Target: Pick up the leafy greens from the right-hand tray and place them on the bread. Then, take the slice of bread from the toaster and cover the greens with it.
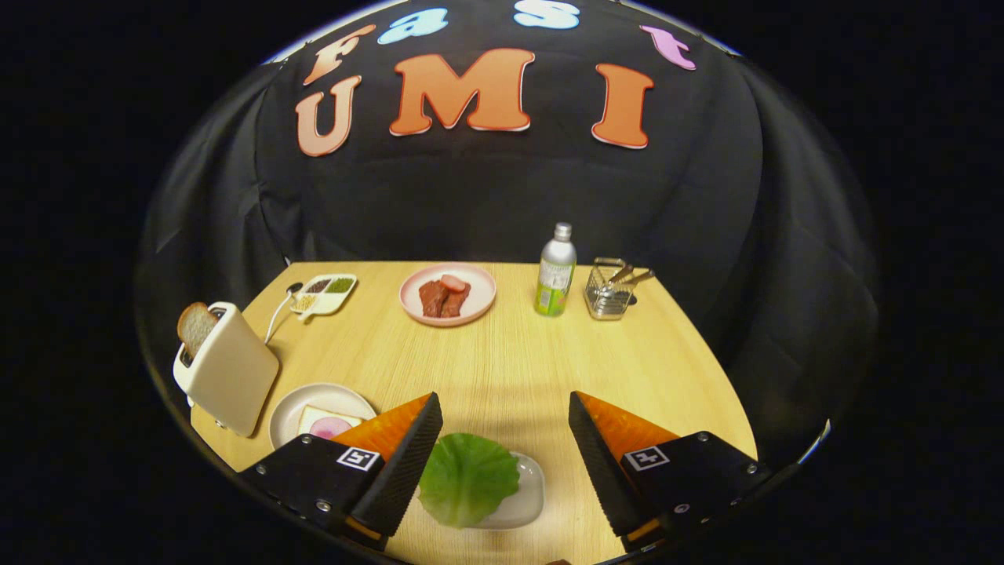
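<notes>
A green lettuce leaf (467, 477) lies on a small white tray (530, 494) between my fingers, nearer the left one. My gripper (502, 412) hovers above it, open, with nothing held. To the left of the left finger a white plate (294, 408) carries a slice of bread (314, 416) topped with a pink round slice (329, 428); the finger hides part of it. Farther left stands a cream toaster (227, 369) with a slice of toast (194, 326) sticking up from its slot.
At the table's far side sit a pink plate of meat slices (448, 294), a green-labelled bottle (556, 271), a wire basket with utensils (610, 294) and a divided condiment dish (325, 292) with a spoon (281, 310). Bare wood (502, 361) lies ahead of my fingers.
</notes>
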Demonstrator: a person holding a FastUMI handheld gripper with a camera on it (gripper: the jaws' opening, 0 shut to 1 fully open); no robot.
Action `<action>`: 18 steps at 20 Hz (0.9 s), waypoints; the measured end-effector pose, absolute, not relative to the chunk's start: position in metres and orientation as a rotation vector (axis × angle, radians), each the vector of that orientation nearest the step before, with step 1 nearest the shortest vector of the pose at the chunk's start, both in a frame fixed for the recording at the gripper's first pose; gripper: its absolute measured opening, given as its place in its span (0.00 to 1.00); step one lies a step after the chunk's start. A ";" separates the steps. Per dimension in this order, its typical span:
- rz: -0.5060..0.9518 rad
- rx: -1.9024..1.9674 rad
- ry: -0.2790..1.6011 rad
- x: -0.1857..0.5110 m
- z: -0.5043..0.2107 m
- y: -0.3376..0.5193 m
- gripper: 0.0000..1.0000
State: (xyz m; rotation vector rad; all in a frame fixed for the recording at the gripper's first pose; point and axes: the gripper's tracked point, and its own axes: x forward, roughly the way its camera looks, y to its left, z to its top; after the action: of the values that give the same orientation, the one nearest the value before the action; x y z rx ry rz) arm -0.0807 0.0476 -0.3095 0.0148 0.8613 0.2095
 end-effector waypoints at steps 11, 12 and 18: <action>0.288 -0.035 1.215 -0.149 -0.411 0.072 0.92; 0.290 -0.037 1.240 -0.153 -0.416 0.074 0.90; 0.284 -0.041 1.360 -0.165 -0.444 0.083 0.81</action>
State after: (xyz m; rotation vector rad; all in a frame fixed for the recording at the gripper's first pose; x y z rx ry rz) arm -0.1652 0.0834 -0.4436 -0.0405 1.3597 0.2843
